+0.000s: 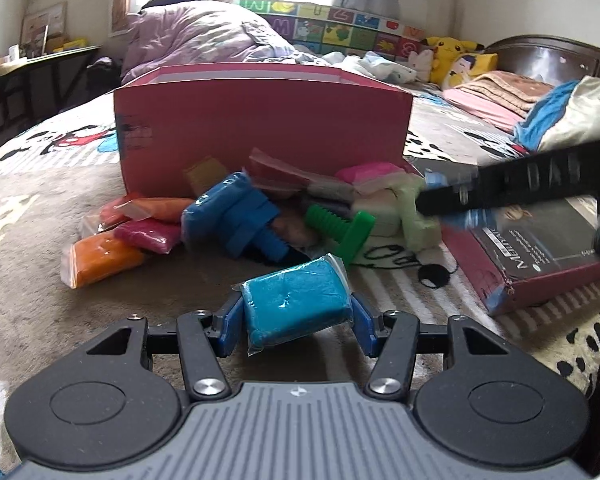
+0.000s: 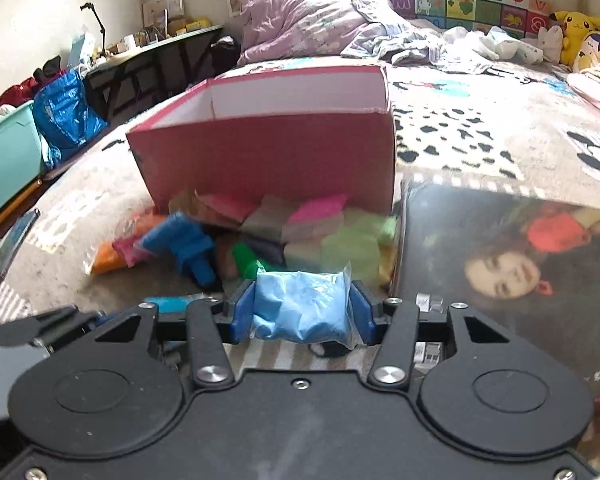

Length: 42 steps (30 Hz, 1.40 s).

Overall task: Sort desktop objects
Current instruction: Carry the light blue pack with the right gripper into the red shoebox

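My left gripper [image 1: 296, 312] is shut on a teal clay packet [image 1: 296, 306], held above the blanket in front of the pile. My right gripper [image 2: 302, 308] is shut on a light blue clay packet [image 2: 302, 306], its blue pads pressing both sides. In the left wrist view the right gripper's black arm [image 1: 520, 184] reaches in from the right over the pile. A pink cardboard box [image 1: 260, 132] [image 2: 268, 156] stands open-topped behind a heap of clay packets [image 1: 148, 232] in orange, magenta, pink and pale green. A blue toy bolt [image 1: 248, 228] and a green toy bolt [image 1: 340, 228] lie among them.
A book [image 1: 540, 248] [image 2: 500, 260] with a dark cover lies right of the pile on the patterned blanket [image 1: 40, 200]. Crumpled bedding and plush toys [image 1: 452, 52] sit at the back. A phone [image 2: 12, 246] lies on the bed's left edge, beside a teal bin and a desk.
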Each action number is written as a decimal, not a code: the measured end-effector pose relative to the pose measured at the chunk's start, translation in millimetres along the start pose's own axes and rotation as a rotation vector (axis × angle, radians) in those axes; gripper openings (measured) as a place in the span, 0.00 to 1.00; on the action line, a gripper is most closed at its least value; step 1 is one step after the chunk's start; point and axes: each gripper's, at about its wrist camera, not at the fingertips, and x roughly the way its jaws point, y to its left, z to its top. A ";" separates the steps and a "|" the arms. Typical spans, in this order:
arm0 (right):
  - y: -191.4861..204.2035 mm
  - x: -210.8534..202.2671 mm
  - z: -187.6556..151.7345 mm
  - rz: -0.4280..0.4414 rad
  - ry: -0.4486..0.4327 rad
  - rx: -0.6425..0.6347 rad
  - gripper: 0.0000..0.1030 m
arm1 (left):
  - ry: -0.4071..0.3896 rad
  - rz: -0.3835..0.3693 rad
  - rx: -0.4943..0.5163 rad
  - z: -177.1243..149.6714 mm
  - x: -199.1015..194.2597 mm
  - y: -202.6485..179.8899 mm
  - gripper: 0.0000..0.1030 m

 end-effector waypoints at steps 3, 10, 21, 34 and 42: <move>0.3 -4.9 13.5 0.002 -0.033 -0.017 0.49 | 0.003 -0.006 0.008 -0.3 1.1 -1.5 0.53; 1.3 -11.1 54.8 0.029 -0.103 -0.045 0.49 | 0.002 -0.022 0.014 0.4 2.3 -4.2 0.53; 6.0 15.1 122.3 0.079 -0.151 -0.072 0.49 | -0.003 -0.031 0.043 0.8 4.7 -10.0 0.53; 3.7 86.1 167.9 0.054 -0.047 -0.084 0.49 | 0.003 -0.050 0.032 1.9 8.6 -10.3 0.53; 0.1 140.6 178.8 0.028 0.106 -0.055 0.49 | 0.003 -0.059 0.022 2.7 8.3 -8.1 0.53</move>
